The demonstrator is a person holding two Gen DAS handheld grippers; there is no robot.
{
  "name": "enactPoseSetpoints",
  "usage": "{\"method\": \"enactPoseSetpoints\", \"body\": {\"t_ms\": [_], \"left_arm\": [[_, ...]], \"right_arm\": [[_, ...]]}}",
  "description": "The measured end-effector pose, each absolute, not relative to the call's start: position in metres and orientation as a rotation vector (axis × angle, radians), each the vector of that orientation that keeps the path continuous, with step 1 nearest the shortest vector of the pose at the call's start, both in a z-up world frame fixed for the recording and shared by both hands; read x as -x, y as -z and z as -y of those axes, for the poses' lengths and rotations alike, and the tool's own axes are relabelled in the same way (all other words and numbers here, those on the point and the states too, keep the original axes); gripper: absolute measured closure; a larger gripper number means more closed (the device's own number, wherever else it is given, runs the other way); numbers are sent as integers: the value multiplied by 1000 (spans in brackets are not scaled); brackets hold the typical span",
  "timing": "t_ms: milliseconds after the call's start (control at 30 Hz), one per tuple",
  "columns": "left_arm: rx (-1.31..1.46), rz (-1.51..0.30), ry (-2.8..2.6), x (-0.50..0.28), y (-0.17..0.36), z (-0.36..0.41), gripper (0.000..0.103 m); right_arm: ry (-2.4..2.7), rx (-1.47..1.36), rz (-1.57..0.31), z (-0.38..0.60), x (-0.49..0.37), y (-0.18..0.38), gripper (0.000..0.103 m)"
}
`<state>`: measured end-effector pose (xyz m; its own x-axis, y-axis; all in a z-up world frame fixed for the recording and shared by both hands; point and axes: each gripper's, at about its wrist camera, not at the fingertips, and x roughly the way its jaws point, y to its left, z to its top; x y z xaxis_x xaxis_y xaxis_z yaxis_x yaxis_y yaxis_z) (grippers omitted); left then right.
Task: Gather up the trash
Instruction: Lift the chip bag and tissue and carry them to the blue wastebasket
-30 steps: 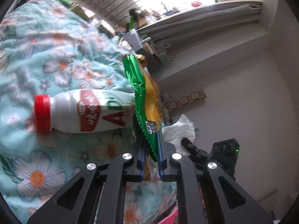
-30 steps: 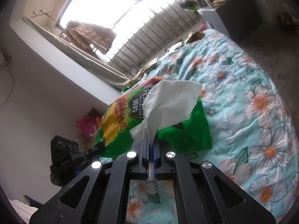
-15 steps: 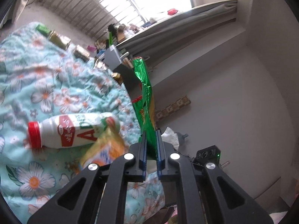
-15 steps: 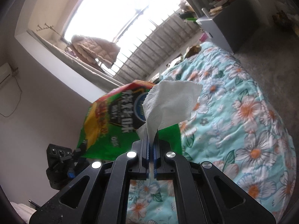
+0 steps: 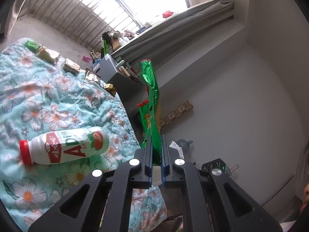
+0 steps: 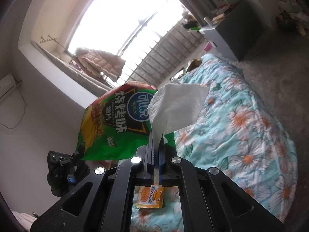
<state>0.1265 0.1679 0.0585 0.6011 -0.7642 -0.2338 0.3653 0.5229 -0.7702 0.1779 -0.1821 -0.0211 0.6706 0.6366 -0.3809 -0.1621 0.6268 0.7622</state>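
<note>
Left of the left claw (image 5: pixel 156 154), which pinches the bag (image 5: pixel 152 104), lies the bottle (image 5: pixel 63 147), cap pointing away. The right claw (image 6: pixel 156 150) pinches a tissue (image 6: pixel 175 108).

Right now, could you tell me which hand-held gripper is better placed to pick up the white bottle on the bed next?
Neither is free: the left hand-held gripper clamps the green chip bag, the right hand-held gripper a white tissue. Once emptied, probably left: the white bottle lies close beside it on the floral bedspread.
</note>
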Motion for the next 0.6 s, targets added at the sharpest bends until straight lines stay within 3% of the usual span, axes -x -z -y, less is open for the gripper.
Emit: {"method": "enactPoseSetpoints", "body": {"t_ms": [300,600], "left_arm": [[614,-552,763,-133,-94,-130,98],[366,-587,869,-143,-113,-24,98]], "right_arm": [[-443,-812,-618,222,-161,19,101],[-243,-864,-531,295,-123,28,101]]}}
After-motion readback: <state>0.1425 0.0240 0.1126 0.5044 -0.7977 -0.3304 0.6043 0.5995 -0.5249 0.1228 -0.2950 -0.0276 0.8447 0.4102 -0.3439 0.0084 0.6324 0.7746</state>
